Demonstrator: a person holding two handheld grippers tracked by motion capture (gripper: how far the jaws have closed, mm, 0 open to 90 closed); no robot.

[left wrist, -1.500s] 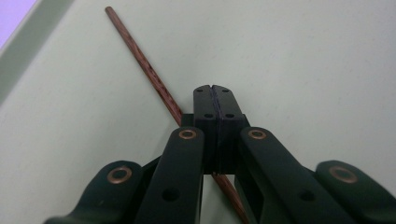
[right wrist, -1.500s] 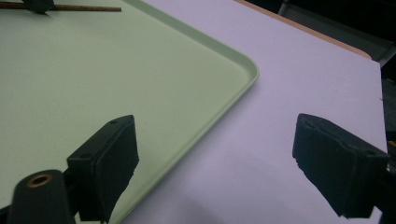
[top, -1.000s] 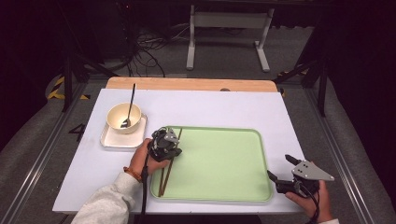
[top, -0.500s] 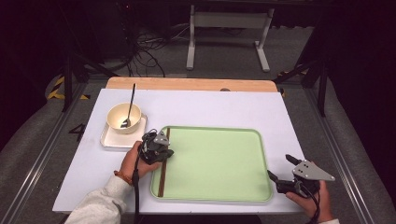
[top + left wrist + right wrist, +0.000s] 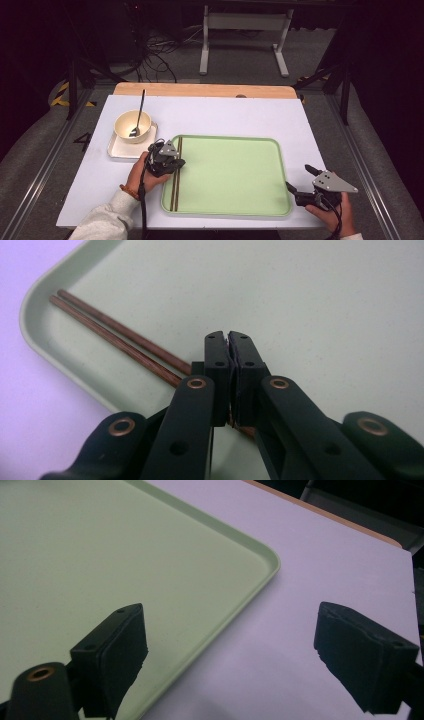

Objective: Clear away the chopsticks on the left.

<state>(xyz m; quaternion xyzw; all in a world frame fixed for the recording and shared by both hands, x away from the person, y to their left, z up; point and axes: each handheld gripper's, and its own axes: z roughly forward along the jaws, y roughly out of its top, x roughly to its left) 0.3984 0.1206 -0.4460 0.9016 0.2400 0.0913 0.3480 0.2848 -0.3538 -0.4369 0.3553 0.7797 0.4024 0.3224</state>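
Two brown chopsticks point(image 5: 175, 186) lie side by side along the left edge of the green tray point(image 5: 225, 138). My left gripper point(image 5: 172, 162) sits over their middle with its jaws pressed together on them. In the left gripper view the chopsticks point(image 5: 115, 335) run from the tray corner point(image 5: 37, 335) into the shut left gripper point(image 5: 229, 340). My right gripper point(image 5: 298, 177) rests open by the tray's right edge, with nothing between its jaws. The right gripper view has the open right gripper point(image 5: 235, 645) straddling the tray's rim point(image 5: 270, 560) and the white table.
A cream bowl point(image 5: 132, 125) with a dark spoon point(image 5: 139, 112) in it stands on a white square plate point(image 5: 117, 150), left of the tray's far corner. A wooden strip point(image 5: 205, 90) borders the table's far edge. Dark floor and cables lie beyond.
The chopsticks went from slanted in the left gripper to lying straight along the tray's left edge. The left hand shifted slightly left. The right gripper stayed put.
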